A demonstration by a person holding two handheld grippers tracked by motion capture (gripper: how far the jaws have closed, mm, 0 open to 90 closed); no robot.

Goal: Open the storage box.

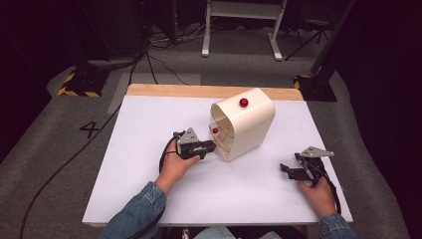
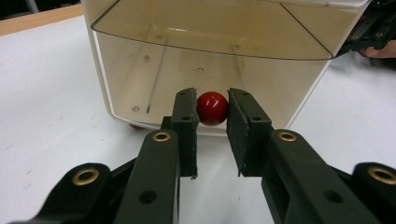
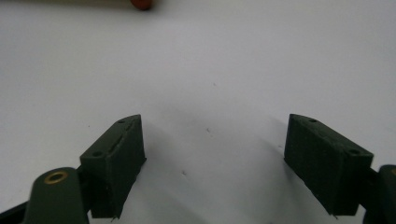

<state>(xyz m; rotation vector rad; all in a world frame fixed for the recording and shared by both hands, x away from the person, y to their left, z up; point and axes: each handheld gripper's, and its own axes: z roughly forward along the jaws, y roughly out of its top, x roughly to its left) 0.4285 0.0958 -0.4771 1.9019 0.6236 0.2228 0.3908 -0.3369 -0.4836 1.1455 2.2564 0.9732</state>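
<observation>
So the left gripper (image 2: 212, 122) has its jaws pinched on the red knob (image 2: 212, 108) of the clear lid (image 2: 210, 39) at the front of the cream box (image 1: 249, 127), which sits mid-desk (image 1: 149, 149). Grab looks done. The lid seems partly raised, box open in front and looking empty inside, so I'd guess the swing up or down is what's left. Right gripper (image 3: 215, 158) is wide apart, holding nothing, parked low over the desk well off to the side.
</observation>
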